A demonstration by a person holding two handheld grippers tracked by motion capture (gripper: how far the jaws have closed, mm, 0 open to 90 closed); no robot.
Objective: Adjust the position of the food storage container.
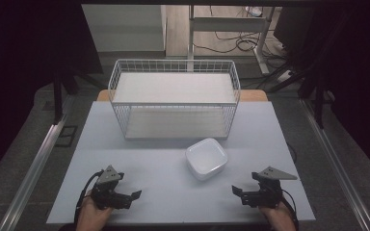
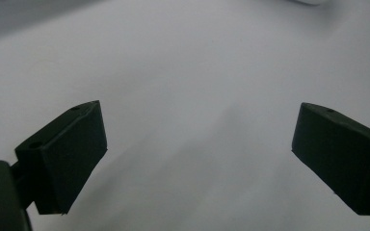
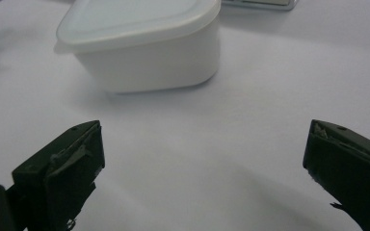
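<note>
A white square lidded container (image 1: 206, 158) sits on the pale table (image 1: 139, 144), right of centre; in the right gripper view the same container (image 3: 142, 43) lies just ahead of the jaws. Behind it stands a white wire shelf rack (image 1: 174, 98) with two white shelves. My left gripper (image 1: 136, 195) rests near the front left edge, open, with bare table between its jaws (image 2: 200, 144). My right gripper (image 1: 236, 191) sits at the front right, open, pointing towards the container, with nothing between its fingers (image 3: 202, 159).
A wooden board edge (image 1: 253, 95) shows behind the rack. Metal rails (image 1: 33, 168) run along both sides of the table. Desk legs and cables (image 1: 236, 43) lie on the floor beyond. Dark curtains flank the scene.
</note>
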